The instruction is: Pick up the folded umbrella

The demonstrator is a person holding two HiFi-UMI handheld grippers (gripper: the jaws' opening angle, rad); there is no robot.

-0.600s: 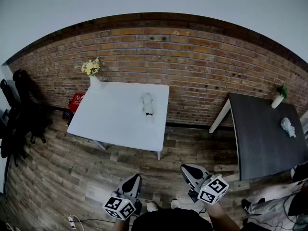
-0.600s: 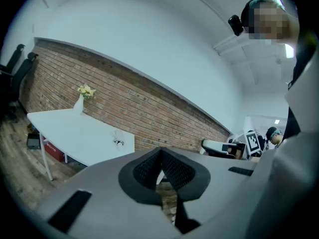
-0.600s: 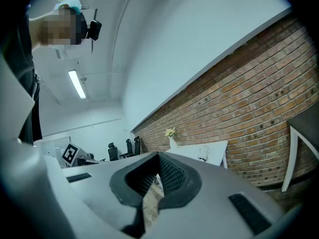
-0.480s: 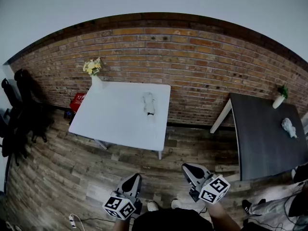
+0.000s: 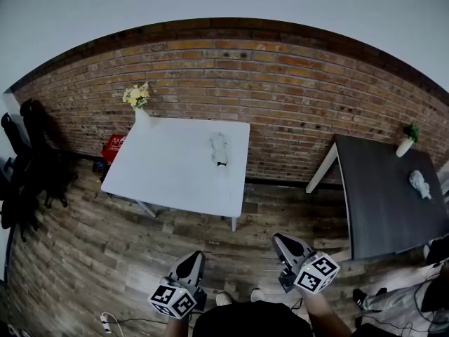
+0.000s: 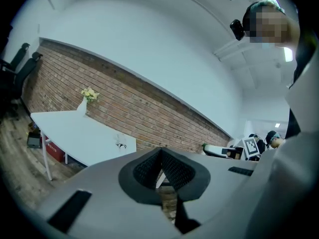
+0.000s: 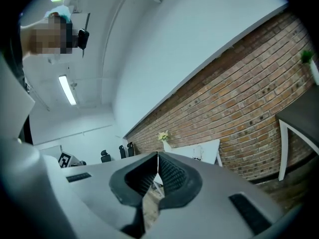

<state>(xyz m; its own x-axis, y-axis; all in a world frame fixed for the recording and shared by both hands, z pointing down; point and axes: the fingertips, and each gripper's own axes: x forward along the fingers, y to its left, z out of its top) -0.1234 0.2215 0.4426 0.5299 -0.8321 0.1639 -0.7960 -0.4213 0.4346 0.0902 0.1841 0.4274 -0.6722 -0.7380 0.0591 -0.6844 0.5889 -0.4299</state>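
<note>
both grippers sit low and close to the body, and the step in hand is the approach: nothing reached yet. left gripper (image 5: 196,257) has its jaws pressed together with nothing between them. right gripper (image 5: 280,239) is the same, clenched and empty, so that's 2 closed tools pointing out roughly level.

the umbrella (image 5: 219,148) lies on the white table (image 5: 161,181), well ahead of both grippers across a stretch of wood floor, roughly between the 2 of them. it sits toward the table's right side, lengthwise away from the grippers. in the left gripper view it is only a small pale bundle far beyond the jaw tips.

to do this well, i'd say close the gap first and commit 1 gripper. open its jaws wide before it arrives, then come in across the umbrella's short width near the middle so it lifts balanced. it looks slim and soft, so the jaws need to go low to the tabletop and squeeze on the bundle itself, not its dark end.
</note>
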